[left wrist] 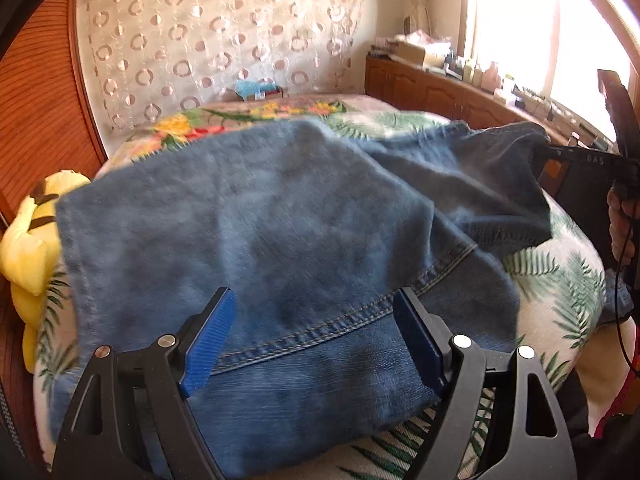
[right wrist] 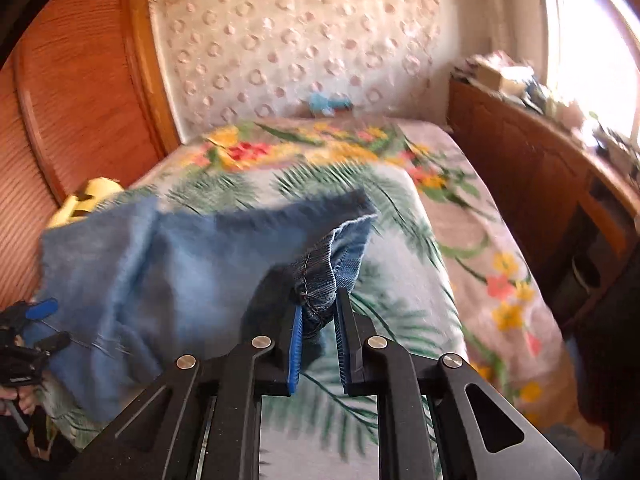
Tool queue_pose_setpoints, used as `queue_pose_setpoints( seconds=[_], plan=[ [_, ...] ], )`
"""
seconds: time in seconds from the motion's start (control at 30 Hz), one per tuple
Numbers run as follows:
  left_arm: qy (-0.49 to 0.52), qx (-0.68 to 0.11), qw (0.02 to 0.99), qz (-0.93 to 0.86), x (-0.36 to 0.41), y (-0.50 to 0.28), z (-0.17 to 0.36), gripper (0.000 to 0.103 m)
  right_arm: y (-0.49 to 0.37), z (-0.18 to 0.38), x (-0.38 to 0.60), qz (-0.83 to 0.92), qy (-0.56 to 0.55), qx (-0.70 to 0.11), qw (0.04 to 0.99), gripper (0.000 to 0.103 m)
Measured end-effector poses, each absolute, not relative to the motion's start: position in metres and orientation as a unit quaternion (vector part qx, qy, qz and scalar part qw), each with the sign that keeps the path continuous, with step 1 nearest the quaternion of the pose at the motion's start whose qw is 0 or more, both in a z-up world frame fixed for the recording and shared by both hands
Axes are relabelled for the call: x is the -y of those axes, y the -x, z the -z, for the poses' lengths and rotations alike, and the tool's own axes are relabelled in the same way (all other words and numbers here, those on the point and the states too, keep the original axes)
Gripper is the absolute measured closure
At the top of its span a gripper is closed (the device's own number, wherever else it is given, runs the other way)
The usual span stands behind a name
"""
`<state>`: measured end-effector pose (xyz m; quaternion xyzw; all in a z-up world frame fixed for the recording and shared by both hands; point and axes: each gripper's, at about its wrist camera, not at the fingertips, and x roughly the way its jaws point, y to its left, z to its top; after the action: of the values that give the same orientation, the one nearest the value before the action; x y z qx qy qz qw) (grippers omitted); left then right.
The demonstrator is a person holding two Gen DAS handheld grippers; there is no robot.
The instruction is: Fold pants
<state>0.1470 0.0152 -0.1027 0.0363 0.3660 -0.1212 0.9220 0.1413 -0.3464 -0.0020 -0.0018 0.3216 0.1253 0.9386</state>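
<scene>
Only the right wrist view shows the right gripper (right wrist: 318,312) pinching a bunched hem of the jeans (right wrist: 160,264), lifted above the bed (right wrist: 460,216). The left gripper (left wrist: 314,336) stands spread over denim near the bed's near edge, pads not pressing.

Far wall (right wrist: 304,40) papered in pale rings. Left, a ribbed wooden door (right wrist: 80,92). Right, a low wood cabinet (right wrist: 532,168) cluttered on top, under a bright window (left wrist: 516,24). Bed (right wrist: 472,216) spread with leaf and flower prints.
</scene>
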Motion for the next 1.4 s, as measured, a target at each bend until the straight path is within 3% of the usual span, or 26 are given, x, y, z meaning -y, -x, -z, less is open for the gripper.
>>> queue_pose_setpoints(
  seconds=[0.43, 0.77, 0.9, 1.0, 1.4],
  plan=[
    [-0.032, -0.304, 0.947, 0.094, -0.060, -0.114, 0.044, 0.022, -0.105, -0.082, 0.225, -0.270, 0.066, -0.220, 0.935, 0.088],
    [-0.021, -0.301, 0.950, 0.074, -0.081, -0.109, 0.042, 0.022, -0.096, -0.064, 0.168, -0.365, 0.101, -0.251, 0.891, 0.088],
    [-0.015, -0.309, 0.948, 0.076, -0.082, -0.113, 0.047, 0.022, -0.105, -0.054, 0.181, -0.366, 0.104, -0.276, 0.883, 0.069],
    [-0.014, -0.315, 0.945, 0.081, -0.075, -0.118, 0.052, 0.022, -0.112, -0.057, 0.187, -0.359, 0.101, -0.274, 0.886, 0.060],
    [-0.039, -0.349, 0.932, 0.088, -0.054, -0.149, 0.075, 0.022, -0.082, -0.023, 0.210, -0.279, 0.100, -0.289, 0.910, 0.048]
  ],
)
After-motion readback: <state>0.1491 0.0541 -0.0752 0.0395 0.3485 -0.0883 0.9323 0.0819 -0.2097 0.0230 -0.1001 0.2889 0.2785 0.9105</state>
